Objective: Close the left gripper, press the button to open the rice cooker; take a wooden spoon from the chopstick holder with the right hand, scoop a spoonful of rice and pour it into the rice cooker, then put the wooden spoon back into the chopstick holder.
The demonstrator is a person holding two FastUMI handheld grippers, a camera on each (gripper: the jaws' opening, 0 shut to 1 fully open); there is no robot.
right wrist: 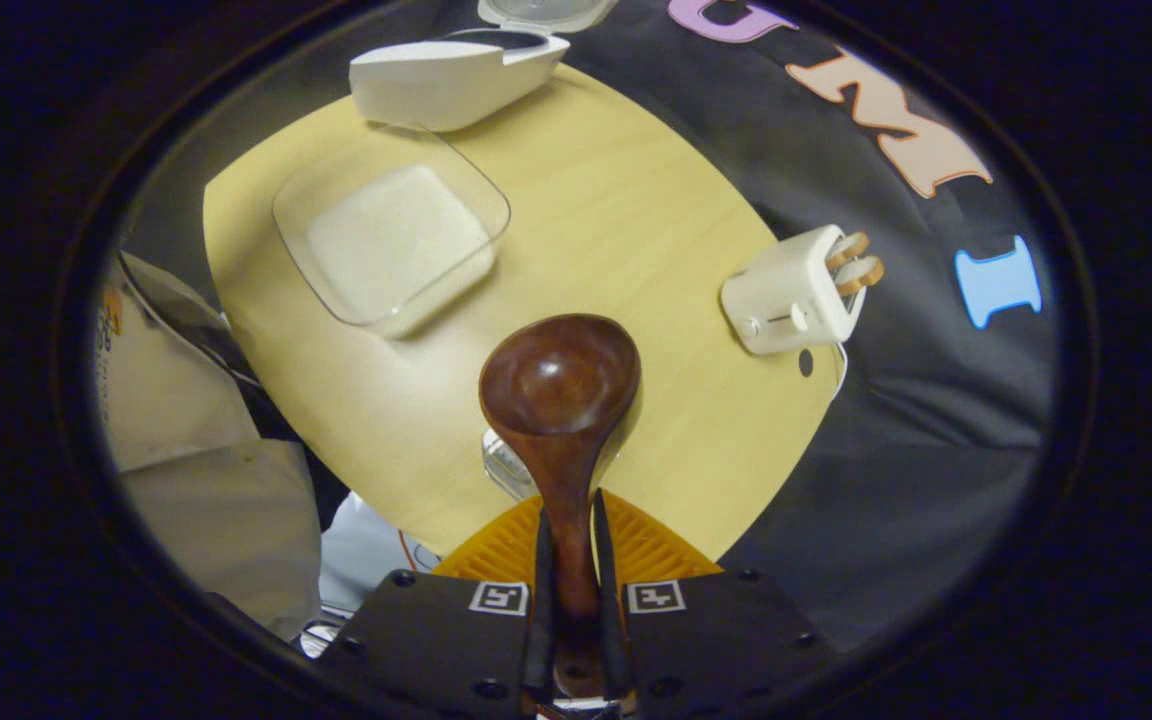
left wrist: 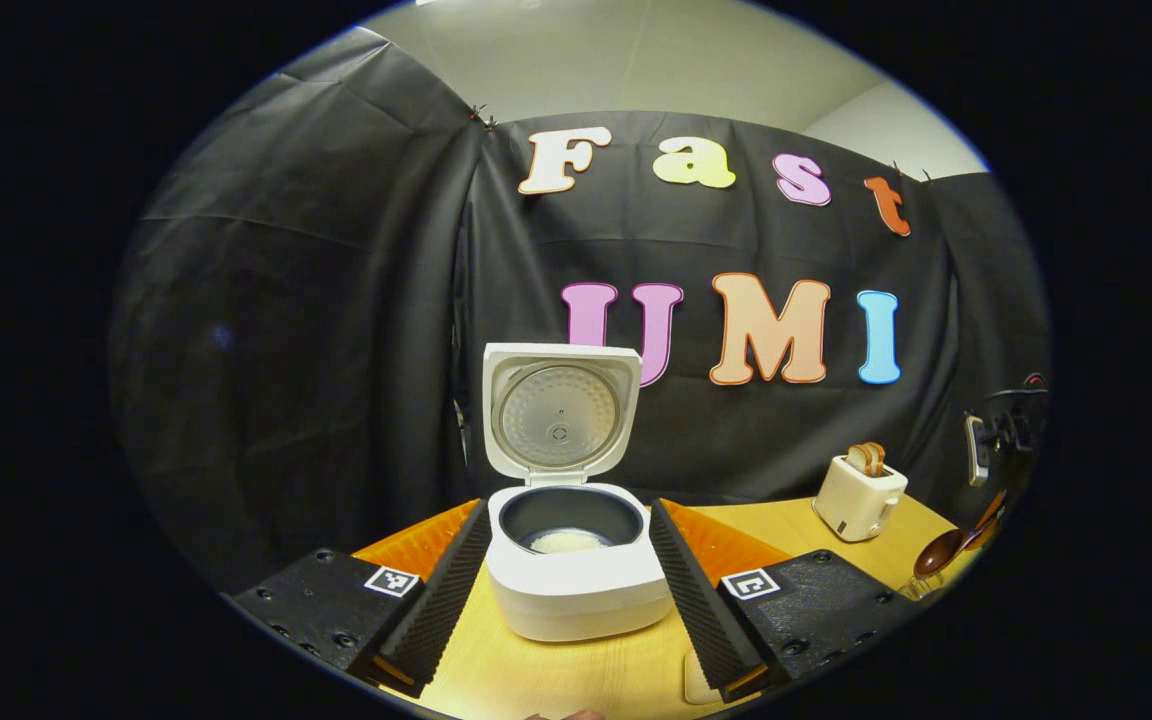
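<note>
The dark brown wooden spoon [right wrist: 561, 400] is clamped by its handle between both fingers of the right gripper [right wrist: 568, 560], bowl forward, empty and facing up. Just beneath the bowl sits a small clear glass chopstick holder [right wrist: 508, 468]. Ahead and to the left of that gripper lies a clear rectangular container of white rice [right wrist: 391, 240] on the pale wooden table [right wrist: 636, 220]. Beyond it stands the white rice cooker [left wrist: 576, 580], lid raised, a little rice in its dark pot. The left gripper [left wrist: 568, 575] is spread wide, its fingers flanking the cooker. A white toaster with bread slices [right wrist: 798, 285] stands ahead to the right.
</note>
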